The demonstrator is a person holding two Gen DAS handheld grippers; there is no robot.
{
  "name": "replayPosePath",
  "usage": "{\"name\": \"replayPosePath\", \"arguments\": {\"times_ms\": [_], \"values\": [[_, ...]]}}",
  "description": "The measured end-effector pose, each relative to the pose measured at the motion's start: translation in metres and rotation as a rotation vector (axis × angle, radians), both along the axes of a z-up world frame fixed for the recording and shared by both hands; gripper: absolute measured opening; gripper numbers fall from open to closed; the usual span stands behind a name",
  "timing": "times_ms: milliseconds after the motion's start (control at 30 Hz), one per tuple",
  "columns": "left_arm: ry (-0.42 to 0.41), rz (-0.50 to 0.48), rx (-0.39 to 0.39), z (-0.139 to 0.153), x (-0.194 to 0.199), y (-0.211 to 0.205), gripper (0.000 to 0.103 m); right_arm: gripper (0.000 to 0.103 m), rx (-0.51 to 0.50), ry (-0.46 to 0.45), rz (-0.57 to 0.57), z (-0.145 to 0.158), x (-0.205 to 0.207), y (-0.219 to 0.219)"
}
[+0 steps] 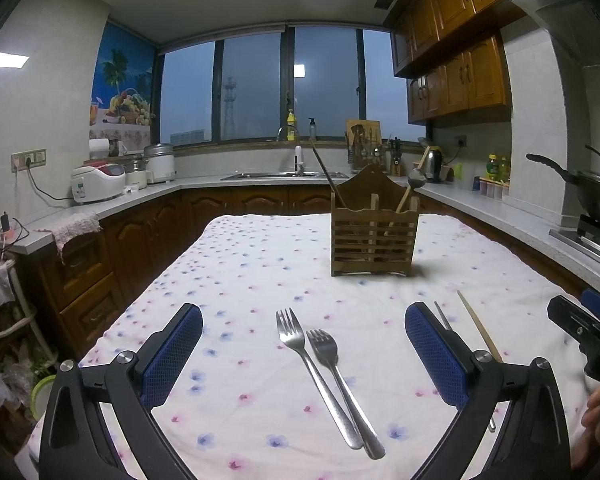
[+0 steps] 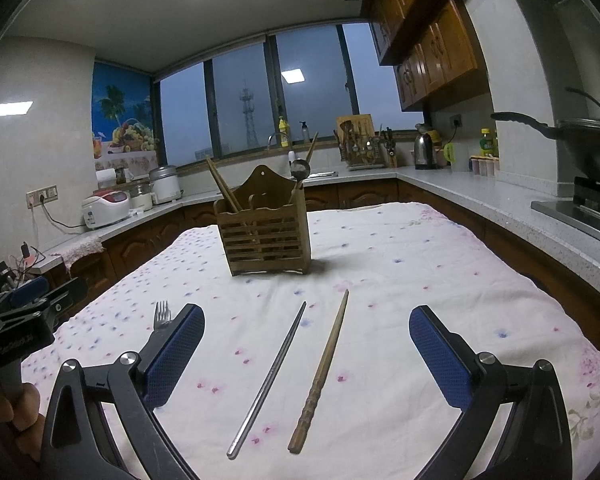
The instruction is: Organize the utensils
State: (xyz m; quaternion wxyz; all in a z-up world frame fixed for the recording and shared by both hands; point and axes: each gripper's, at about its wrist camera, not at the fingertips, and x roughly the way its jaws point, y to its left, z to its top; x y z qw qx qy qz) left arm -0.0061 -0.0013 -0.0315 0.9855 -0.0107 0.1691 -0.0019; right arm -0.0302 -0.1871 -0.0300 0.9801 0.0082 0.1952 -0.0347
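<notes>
Left tool [image 1: 303,344]: I have its jaws spread wide and empty, hovering low over the table [image 1: 260,264] with two steel forks [image 1: 328,376] lying between them.
Right tool [image 2: 307,346]: also spread and holding nothing; a steel chopstick [image 2: 269,376] and a wooden chopstick [image 2: 323,372] lie side by side between its fingers, apart from each other.
Holder [image 1: 374,236]: the slatted wooden caddy stands upright further back on the table, with chopsticks and a ladle already in it.
Forks: their handles cross or touch near my end; I think they overlap, though the fisheye makes that hard to judge.
Risk, left: closing on both forks at once could pinch one and flick the other away.
Risk, right: thin chopsticks lying flat on the soft cloth [image 2: 420,264] may roll or slip as I close, or I may bunch the fabric.
Risk, drop-off: the holder is light-looking; a clumsy insertion could tip it.
</notes>
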Motion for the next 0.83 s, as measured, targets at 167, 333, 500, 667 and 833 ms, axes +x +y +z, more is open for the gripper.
{"name": "replayPosePath", "arguments": {"times_ms": [167,333,500,667,833], "values": [[0.008,-0.004,-0.008,0.0,0.003,0.0,0.102,0.103,0.0,0.005,-0.014,0.001,0.003,0.0],[0.007,-0.005,-0.023,0.003,0.005,0.001,0.102,0.103,0.0,0.02,-0.025,0.001,0.008,-0.001],[0.008,-0.006,-0.022,0.004,0.007,0.001,0.102,0.103,0.015,0.027,-0.038,0.004,0.014,-0.006],[0.014,-0.011,-0.025,0.005,0.008,0.0,0.102,0.103,0.014,0.03,-0.039,0.004,0.016,-0.007],[0.014,-0.018,-0.026,0.005,0.011,-0.001,0.102,0.103,0.018,0.037,-0.04,0.003,0.019,-0.008]]}}
